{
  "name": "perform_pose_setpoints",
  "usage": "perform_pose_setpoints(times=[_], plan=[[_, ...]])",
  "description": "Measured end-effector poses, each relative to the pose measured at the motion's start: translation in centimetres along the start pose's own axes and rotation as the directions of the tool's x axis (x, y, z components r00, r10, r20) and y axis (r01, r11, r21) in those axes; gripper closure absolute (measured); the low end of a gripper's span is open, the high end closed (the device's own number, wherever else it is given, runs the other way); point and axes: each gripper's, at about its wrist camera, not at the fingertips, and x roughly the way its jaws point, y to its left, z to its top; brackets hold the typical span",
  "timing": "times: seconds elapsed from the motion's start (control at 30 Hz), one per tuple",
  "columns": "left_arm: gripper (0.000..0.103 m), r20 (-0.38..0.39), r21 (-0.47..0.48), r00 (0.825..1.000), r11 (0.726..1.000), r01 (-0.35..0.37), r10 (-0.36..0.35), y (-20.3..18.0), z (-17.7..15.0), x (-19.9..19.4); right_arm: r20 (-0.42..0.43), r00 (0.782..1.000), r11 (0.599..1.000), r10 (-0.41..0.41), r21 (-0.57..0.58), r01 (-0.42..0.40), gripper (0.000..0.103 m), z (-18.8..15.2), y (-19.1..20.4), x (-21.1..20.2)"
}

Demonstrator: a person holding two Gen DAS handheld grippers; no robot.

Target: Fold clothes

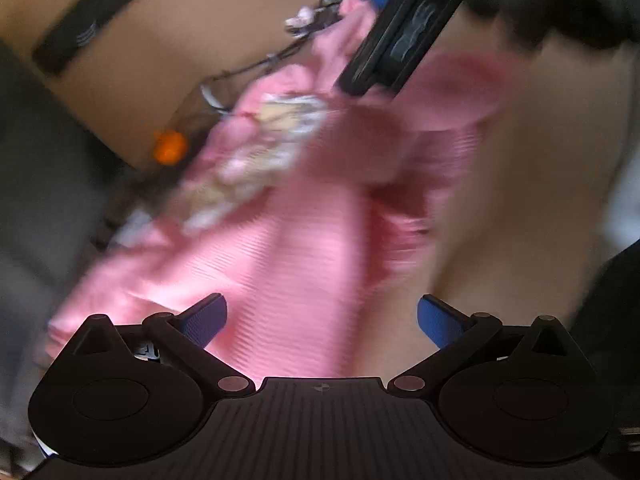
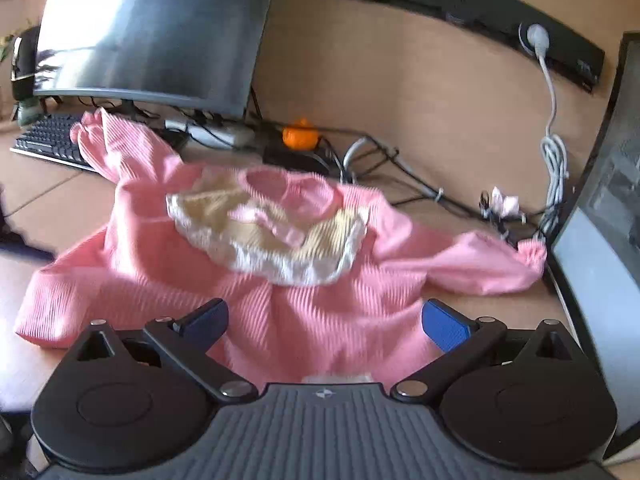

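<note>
Left wrist view is pretty blurry: the left gripper (image 1: 322, 318) has its fingers spread wide with nothing between them, hovering over a pink ribbed top (image 1: 288, 240) lying on the tan desk (image 1: 540, 184).

Right wrist view is clearer. The right gripper (image 2: 325, 322) is also wide apart and empty, right above the top's hem. The cream lace collar (image 2: 276, 240) faces up, sleeves spread out, one reaching the keyboard (image 2: 50, 140) under the monitor (image 2: 156, 36).

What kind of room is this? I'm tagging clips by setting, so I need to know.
Most likely a home office or desk corner: a monitor, a keyboard and tangled cables share the tan desk where the pink garment lies.
</note>
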Motion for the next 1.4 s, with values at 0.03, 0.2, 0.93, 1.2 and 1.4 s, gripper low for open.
perform_pose_setpoints(times=[0.03, 0.2, 0.93, 1.2, 1.4], plan=[[0.0, -0.003, 0.022, 0.999, 0.999, -0.049, 0.049, 0.1, 0.3, 0.5, 0.003, 1.0, 1.0, 0.016, -0.022, -0.016, 0.0, -0.1, 0.0, -0.4], [0.0, -0.019, -0.277, 0.987, 0.948, -0.16, 0.161, 7.4, 1.8, 0.7, -0.056, 0.991, 0.979, 0.119, -0.162, -0.127, 0.0, -2.9, 3.3, -1.0], [0.0, -0.07, -0.194, 0.927, 0.907, -0.374, 0.368, 10.4, -5.4, -4.3, -0.043, 0.841, 0.841, -0.539, 0.033, 0.54, 0.0, -6.4, -6.4, -6.7], [0.0, -0.071, -0.25, 0.997, 0.968, -0.009, -0.009, 10.7, -10.4, -7.9, -0.185, 0.948, 0.961, -0.257, 0.055, 0.271, 0.0, -11.6, -8.0, -12.7], [0.0, 0.031, -0.453, 0.978, 0.869, 0.198, -0.206, 13.2, -10.9, -8.5, -0.144, 0.979, 0.921, -0.146, 0.342, 0.188, 0.0, -9.9, -12.4, -14.9]])
